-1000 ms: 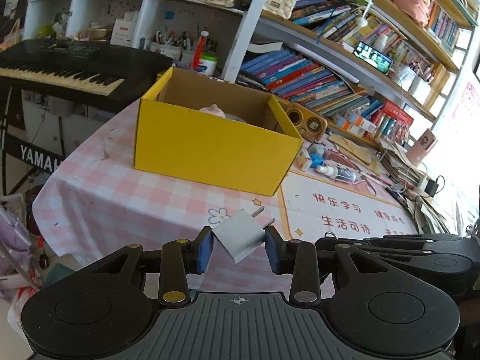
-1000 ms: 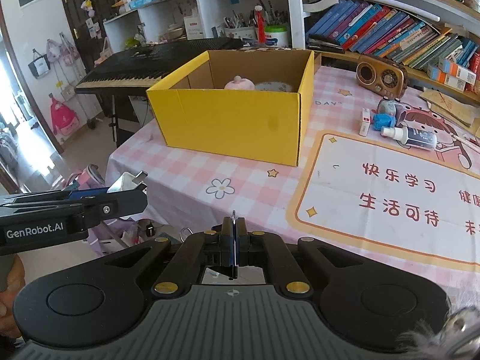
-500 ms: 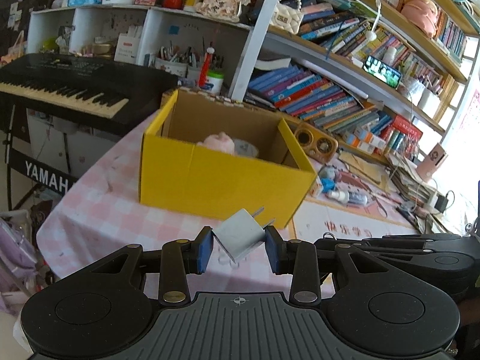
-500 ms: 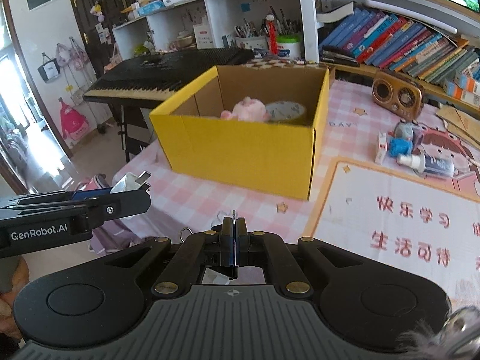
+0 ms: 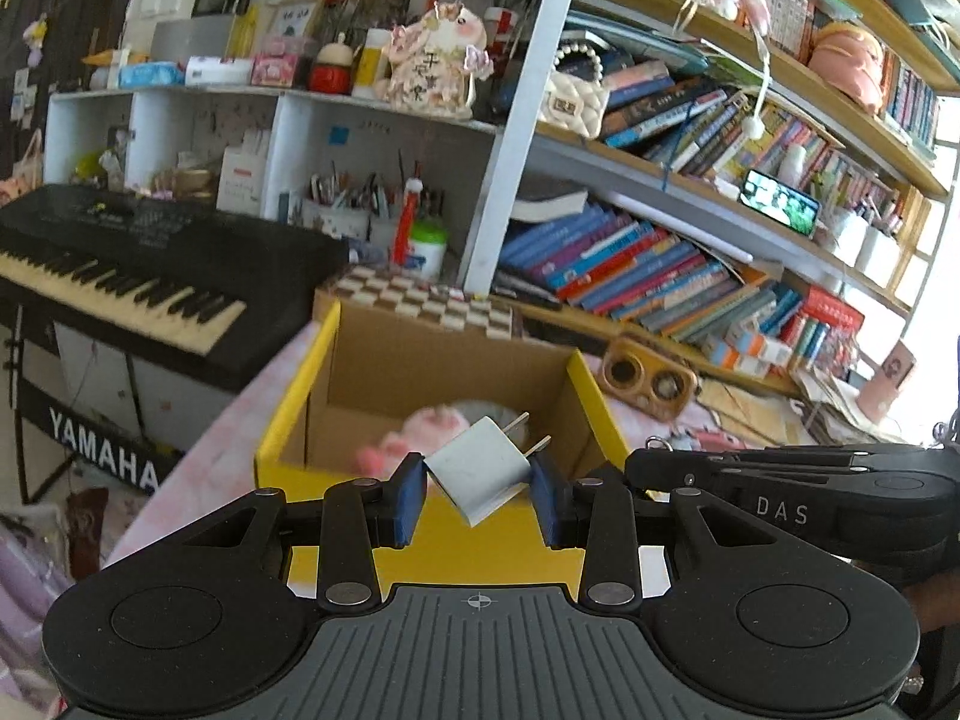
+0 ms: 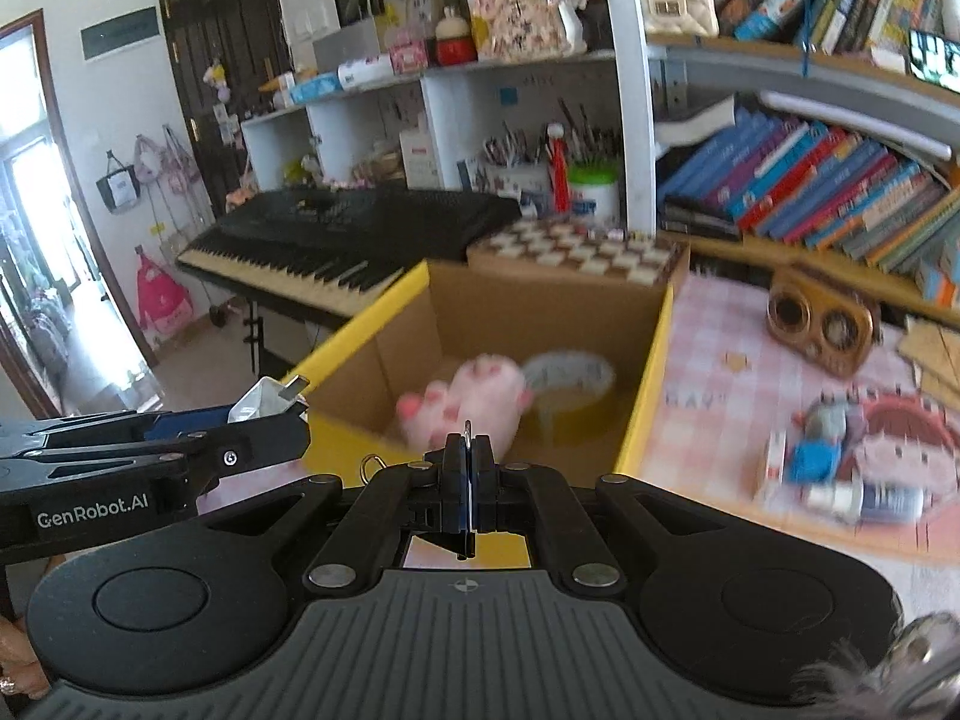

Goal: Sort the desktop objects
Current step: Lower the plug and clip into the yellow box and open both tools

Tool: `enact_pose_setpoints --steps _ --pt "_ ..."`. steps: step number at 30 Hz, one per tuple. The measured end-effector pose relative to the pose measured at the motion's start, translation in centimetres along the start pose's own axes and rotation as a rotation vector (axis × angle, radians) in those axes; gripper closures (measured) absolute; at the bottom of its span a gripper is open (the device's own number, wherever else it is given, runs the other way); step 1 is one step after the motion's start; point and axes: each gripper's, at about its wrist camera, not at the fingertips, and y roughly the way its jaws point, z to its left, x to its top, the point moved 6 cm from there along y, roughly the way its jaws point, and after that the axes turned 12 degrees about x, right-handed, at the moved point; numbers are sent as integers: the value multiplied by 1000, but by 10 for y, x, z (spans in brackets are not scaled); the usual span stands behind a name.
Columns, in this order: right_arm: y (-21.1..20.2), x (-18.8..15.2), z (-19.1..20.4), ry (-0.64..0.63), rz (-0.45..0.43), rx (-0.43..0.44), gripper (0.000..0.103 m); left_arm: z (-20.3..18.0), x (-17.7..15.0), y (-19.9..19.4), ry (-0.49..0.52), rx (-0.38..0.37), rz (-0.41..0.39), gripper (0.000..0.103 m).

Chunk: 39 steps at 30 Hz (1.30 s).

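In the left wrist view, the left gripper point(image 5: 480, 495) has its jaws clamped on a white plug adapter point(image 5: 480, 471), held tilted with its two metal prongs pointing up and to the right. It is held in the air in front of the near wall of the yellow cardboard box point(image 5: 438, 396), which stands open on the desk point(image 5: 198, 480) under a pink checked cloth. A pink plush toy point(image 5: 420, 435) lies blurred on the box floor. Behind the box sits a checkered board point(image 5: 420, 300), and to the left, off the desk's edge, a black Yamaha keyboard point(image 5: 120, 276). A wooden radio point(image 5: 651, 384) stands toward the desk's far right, below bookshelves point(image 5: 690, 240) crammed with books. The right gripper's black body point(image 5: 792, 498) lies across the right side.

In the right wrist view, the right gripper point(image 6: 467, 480) has its jaws pressed together with nothing between them, hovering at the box's near wall. Inside the box point(image 6: 540, 348), the plush point(image 6: 474, 402) lies beside a roll of tape point(image 6: 570, 384). The left gripper point(image 6: 264, 420) enters from the left, the adapter point(image 6: 258, 402) peeking above it. Small bottles and toys point(image 6: 840, 468) lie blurred on the desk to the box's right, with the radio point(image 6: 822, 324) further back. A dark wooden door point(image 6: 210, 60) stands at the room's left.
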Motion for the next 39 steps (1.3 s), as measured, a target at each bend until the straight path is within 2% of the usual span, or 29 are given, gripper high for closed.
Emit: enact_pose_setpoints --steps 6,11,16,19,22,25,29,31,39 --pt "24 25 -22 -60 -9 -8 101 -5 20 28 -7 28 -17 67" --pt "51 27 -37 -118 32 -16 101 -11 28 56 -8 45 2 67" --pt "85 16 -45 -243 137 -2 101 -17 19 92 60 80 73 67" --pt "104 11 -50 -320 214 21 101 -22 6 114 146 106 172 67" --pt "121 6 -54 -373 306 61 101 -26 -8 129 205 106 250 67" --pt "133 -1 -56 -411 390 99 101 -28 -20 136 222 89 301 67" --pt "147 -11 -57 -459 487 133 101 -29 -21 136 225 78 315 67" --pt "152 -14 -61 -441 518 147 101 -30 -23 135 222 76 322 67" --pt "161 -18 -64 -451 544 159 101 -31 -22 136 216 79 315 67"
